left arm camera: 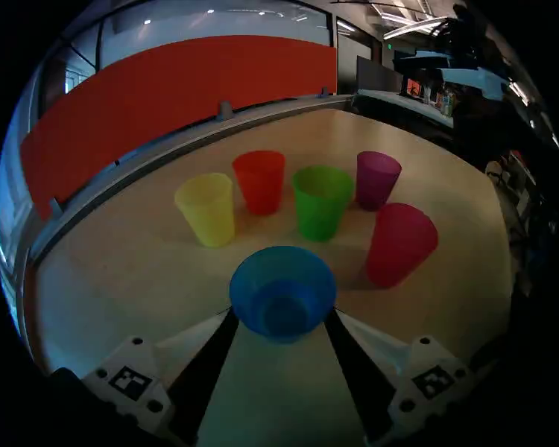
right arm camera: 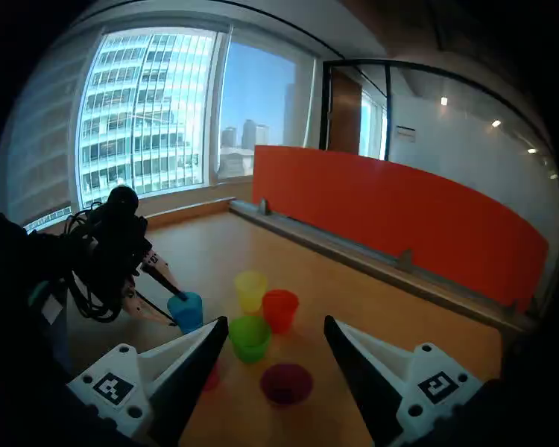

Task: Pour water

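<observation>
The left gripper (left arm camera: 282,313) is clamped on a translucent blue plastic cup (left arm camera: 283,294), which is upright with its mouth open, at the near side of the pale wooden table (left arm camera: 443,298). Beyond it stand a yellow cup (left arm camera: 206,208), orange cup (left arm camera: 259,181), green cup (left arm camera: 322,201), purple cup (left arm camera: 376,179) and red cup (left arm camera: 400,244). The right gripper (right arm camera: 274,322) hangs with its fingers apart, holding nothing.

Left tongs (left arm camera: 282,316) clamped on blue cup (left arm camera: 282,287), a fingertip pressed on each side, its inside visible from the camera. Beyond it on the tabletop (left arm camera: 123,268), a loose arc of upright cups: yellow cup (left arm camera: 206,208), orange cup (left arm camera: 260,181), green cup (left arm camera: 322,201), purple cup (left arm camera: 376,179), and pink cup (left arm camera: 399,243) nearest on the right. Red divider panel (left arm camera: 168,97) runs along the far edge.
</observation>
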